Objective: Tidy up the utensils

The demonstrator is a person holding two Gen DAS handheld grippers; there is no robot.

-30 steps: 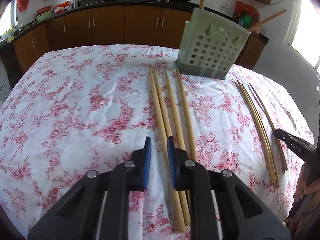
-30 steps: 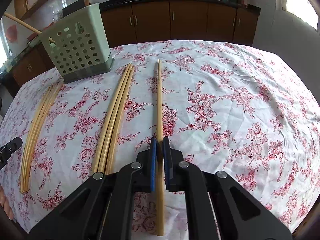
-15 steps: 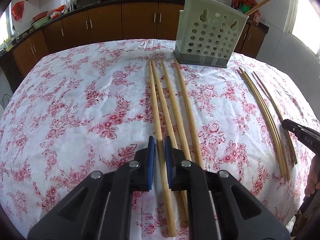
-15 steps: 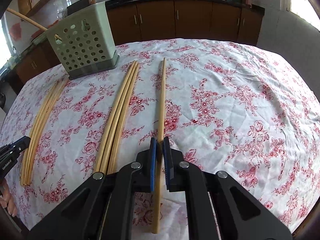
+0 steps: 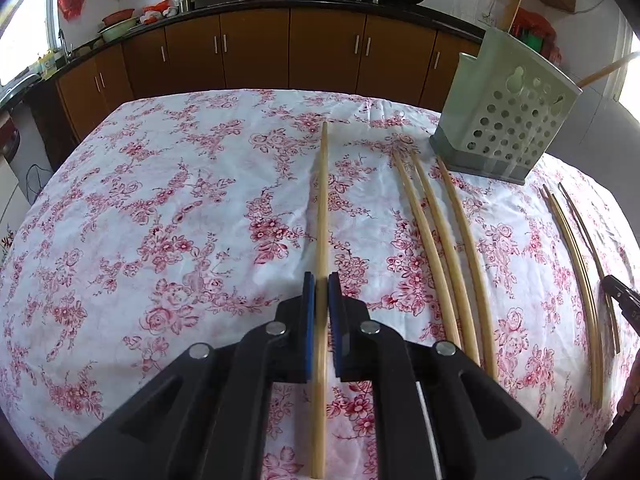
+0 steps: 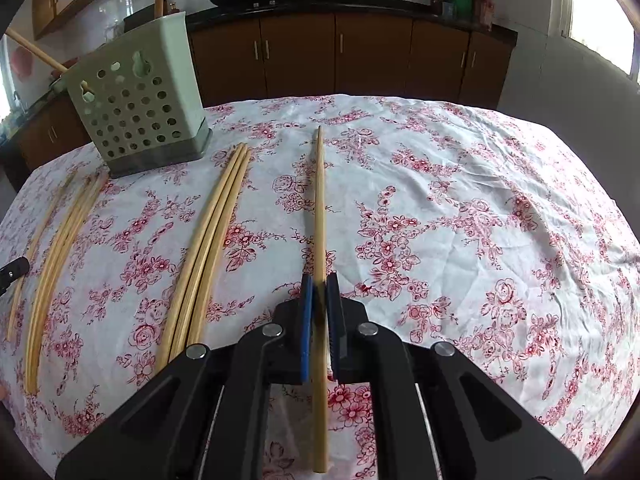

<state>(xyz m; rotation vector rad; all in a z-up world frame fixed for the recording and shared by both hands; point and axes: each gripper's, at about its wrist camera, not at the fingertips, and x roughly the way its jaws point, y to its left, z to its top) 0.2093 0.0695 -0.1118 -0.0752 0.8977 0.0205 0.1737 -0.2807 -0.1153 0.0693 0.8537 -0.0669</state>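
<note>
Above the floral cloth [image 5: 160,208], left gripper [image 5: 322,316] and right gripper [image 6: 319,312] each pinch one chopstick [image 5: 321,240] [image 6: 319,220] (clamped low), which may pivot and miss the holder [image 5: 506,128].

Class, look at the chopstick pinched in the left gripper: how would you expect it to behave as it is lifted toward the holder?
The chopstick looks straight and wooden, so probably stiff and light. The left gripper grips it near one end, so the long free length may droop or swing. It seems round and smooth, so it could slip between the pads or roll if dropped on the tablecloth.
</note>
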